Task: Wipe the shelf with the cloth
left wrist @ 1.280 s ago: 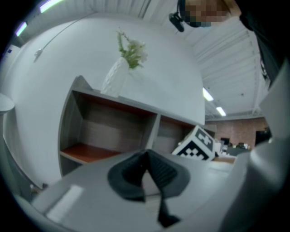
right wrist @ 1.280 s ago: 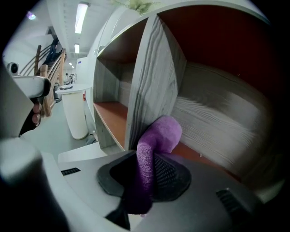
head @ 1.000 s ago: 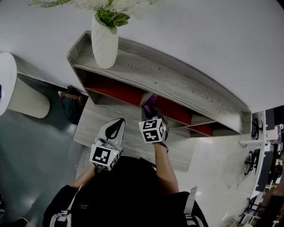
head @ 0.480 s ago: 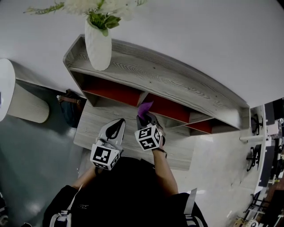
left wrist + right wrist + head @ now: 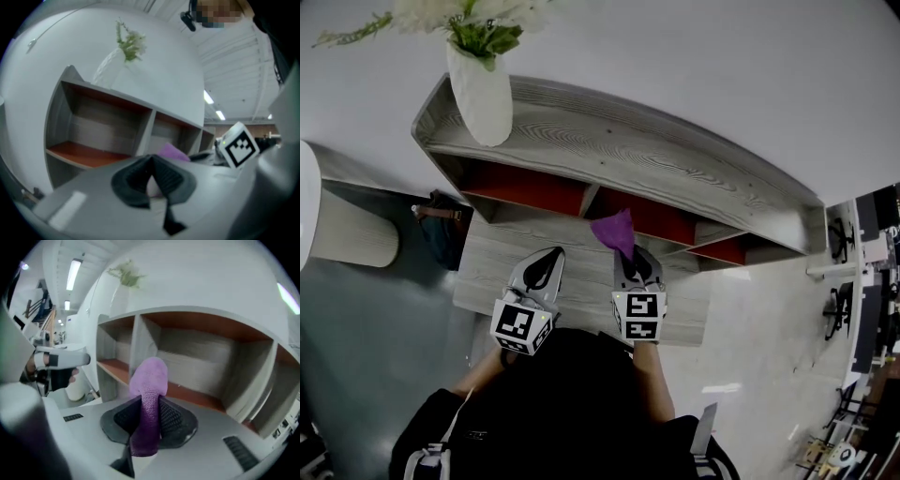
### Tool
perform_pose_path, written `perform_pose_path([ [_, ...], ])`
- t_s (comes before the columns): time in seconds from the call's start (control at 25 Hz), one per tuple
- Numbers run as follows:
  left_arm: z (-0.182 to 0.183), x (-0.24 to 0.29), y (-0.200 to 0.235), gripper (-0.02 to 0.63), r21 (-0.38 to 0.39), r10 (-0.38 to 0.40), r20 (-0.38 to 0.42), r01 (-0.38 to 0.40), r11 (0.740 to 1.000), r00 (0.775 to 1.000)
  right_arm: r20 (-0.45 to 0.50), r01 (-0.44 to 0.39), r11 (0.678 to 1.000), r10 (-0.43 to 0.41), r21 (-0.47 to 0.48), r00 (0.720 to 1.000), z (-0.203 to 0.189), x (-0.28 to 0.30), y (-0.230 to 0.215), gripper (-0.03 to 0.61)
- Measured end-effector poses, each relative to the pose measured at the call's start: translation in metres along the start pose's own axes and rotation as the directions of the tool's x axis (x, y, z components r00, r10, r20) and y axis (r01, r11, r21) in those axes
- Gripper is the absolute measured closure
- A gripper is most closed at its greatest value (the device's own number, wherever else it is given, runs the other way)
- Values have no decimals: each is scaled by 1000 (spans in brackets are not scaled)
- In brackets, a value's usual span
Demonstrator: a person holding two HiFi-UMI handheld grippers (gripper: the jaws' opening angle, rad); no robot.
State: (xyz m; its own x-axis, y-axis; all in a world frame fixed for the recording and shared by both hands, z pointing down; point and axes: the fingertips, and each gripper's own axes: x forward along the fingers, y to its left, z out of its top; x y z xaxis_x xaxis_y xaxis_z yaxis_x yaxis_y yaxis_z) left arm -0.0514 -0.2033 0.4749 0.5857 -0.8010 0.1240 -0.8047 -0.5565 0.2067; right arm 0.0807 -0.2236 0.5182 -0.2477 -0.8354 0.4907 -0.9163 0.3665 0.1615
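The shelf unit (image 5: 609,150) is grey wood with red-brown boards (image 5: 201,398) in its compartments. My right gripper (image 5: 627,255) is shut on a purple cloth (image 5: 615,231), which sticks out past the jaws in front of the middle divider, over the lower grey ledge (image 5: 581,281). In the right gripper view the cloth (image 5: 150,378) stands up between the pads of that gripper (image 5: 150,414), just short of the open compartments. My left gripper (image 5: 547,263) hovers over the ledge to the left, shut and holding nothing. The left gripper view shows this gripper (image 5: 151,165), the cloth (image 5: 172,151) and the shelf (image 5: 84,152).
A white vase (image 5: 482,89) with greenery stands on the shelf top at the left end. A white round container (image 5: 342,230) and a dark bag (image 5: 441,230) sit on the floor left of the unit. White wall lies behind.
My right gripper has drawn back out of the middle compartment and to the right, bringing the purple cloth into the open. The left gripper has stayed put.
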Motion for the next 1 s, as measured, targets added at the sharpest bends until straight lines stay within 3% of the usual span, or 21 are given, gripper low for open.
perform_pose_path([
  [0.16, 1, 4, -6, 609, 13, -23, 1, 23, 1000, 1000, 40, 197, 977, -200, 84, 979, 15, -14, -67, 500],
  [0.32, 4, 7, -4, 609, 13, -24, 9, 24, 1000, 1000, -33, 350, 924, -349, 156, 937, -4, -7, -125, 500],
  [0.48, 8, 8, -4, 609, 20, -33, 14, 32, 999, 999, -111, 449, 879, -436, 161, 893, -27, 1, -164, 500],
  [0.64, 7, 11, -4, 609, 17, -40, 9, 40, 999, 999, -175, 483, 867, -460, 126, 871, -46, 12, -174, 500],
  [1.0, 6, 19, -8, 609, 13, -61, 0, 61, 998, 998, -240, 469, 882, -447, 42, 862, -50, 34, -170, 500],
])
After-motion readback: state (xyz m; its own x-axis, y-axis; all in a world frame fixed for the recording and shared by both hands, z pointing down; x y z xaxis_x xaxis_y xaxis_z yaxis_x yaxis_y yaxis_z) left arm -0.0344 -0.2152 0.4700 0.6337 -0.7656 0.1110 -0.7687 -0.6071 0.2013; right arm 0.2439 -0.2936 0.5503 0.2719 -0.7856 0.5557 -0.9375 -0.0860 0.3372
